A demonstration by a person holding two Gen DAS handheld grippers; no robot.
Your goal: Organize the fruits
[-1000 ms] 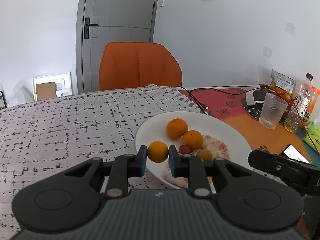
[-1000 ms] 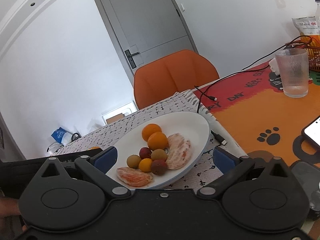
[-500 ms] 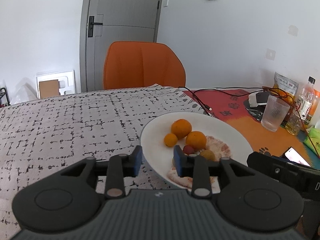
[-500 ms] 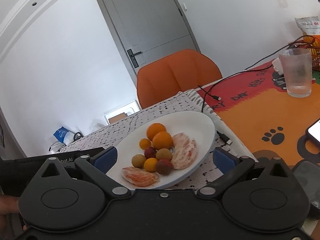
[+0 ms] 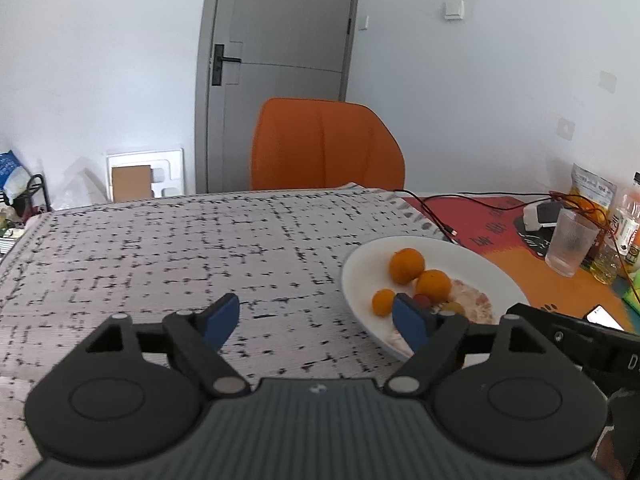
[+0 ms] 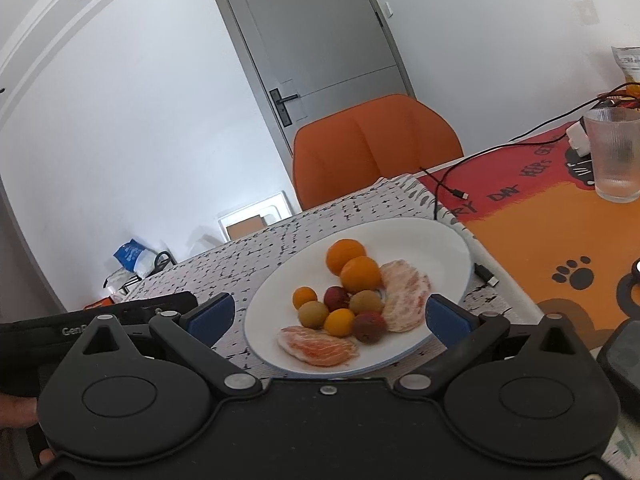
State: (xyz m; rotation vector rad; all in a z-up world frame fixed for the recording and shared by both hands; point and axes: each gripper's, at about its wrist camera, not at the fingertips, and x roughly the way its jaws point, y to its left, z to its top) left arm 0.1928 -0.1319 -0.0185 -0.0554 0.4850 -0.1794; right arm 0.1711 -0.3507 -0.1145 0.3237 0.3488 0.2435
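The fruits sit together on the white plate [image 6: 448, 240], which lies at the right edge of the patterned cloth [image 5: 160, 248]. Two oranges [image 6: 346, 254] are toward its far side, a small orange [image 6: 305, 297] is at the left of the pile, the round fruits [image 6: 339, 322] are clustered in the middle, and peeled segments [image 6: 316, 346] lie along the near rim.

The left gripper [image 5: 316, 316] is spread wide and empty over the cloth, just left of the plate. The right gripper [image 6: 328, 320] is also wide open, holding nothing, facing the plate.

Gathering looks nearly done; no loose fruit shows on the cloth, though what lies beyond both views cannot be told.
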